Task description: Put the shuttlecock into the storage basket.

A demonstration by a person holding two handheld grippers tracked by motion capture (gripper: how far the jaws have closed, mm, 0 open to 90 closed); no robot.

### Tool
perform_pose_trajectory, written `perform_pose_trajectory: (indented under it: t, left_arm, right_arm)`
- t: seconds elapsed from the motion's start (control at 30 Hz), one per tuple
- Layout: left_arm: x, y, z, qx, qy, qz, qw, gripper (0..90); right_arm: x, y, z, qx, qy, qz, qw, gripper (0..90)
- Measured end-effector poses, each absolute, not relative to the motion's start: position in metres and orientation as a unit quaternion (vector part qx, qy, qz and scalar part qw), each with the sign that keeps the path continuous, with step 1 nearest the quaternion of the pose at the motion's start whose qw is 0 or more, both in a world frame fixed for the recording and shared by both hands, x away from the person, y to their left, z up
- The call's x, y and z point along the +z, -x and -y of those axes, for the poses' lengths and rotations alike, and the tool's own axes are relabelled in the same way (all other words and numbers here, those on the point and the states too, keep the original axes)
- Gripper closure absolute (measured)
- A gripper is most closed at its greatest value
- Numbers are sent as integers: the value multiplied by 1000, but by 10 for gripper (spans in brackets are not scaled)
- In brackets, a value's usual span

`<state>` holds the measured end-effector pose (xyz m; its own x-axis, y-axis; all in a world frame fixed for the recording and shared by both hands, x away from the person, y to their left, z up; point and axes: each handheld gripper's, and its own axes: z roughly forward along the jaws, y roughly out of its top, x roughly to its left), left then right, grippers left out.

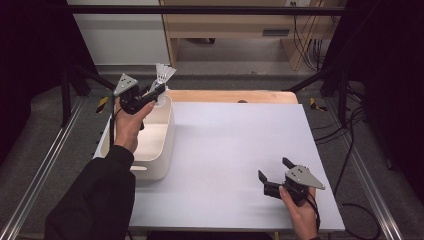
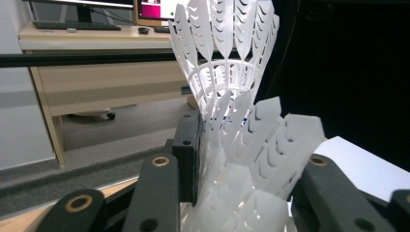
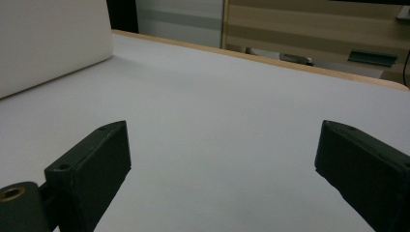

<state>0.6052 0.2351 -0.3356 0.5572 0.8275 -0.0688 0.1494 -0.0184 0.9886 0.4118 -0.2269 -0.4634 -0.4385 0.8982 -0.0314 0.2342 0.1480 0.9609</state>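
The shuttlecocks (image 2: 232,121), white plastic ones nested one into another, were held up in the air above the far end of the white bin (image 1: 160,150), which sat at the left side of the table (image 1: 240,160). The left gripper (image 1: 159,90) had its jaws closed on the lower skirts, so the stack stood up and away from the hand with the top skirt flaring free; gripping low on the overlapping feathers probably kept the nested pieces together instead of letting one slide off. In the left gripper view the jaws pressed in on both sides of the stack. Its place over the bin suggested the stack was either just lifted out or about to be dropped in; I cannot tell which. The right gripper (image 1: 274,172) rested low near the right front of the table, jaws spread wide with nothing between them, apparently kept out of the way
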Motion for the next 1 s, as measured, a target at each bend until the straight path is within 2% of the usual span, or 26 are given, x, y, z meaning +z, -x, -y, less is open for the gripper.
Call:
perform_pose_trajectory:
  t: [1.0]
  left_arm:
    - [-354,-606,-244,275,-653,-390,588,650]
  right_arm:
    - [-463,-411,227,506,-414,-684,323,53]
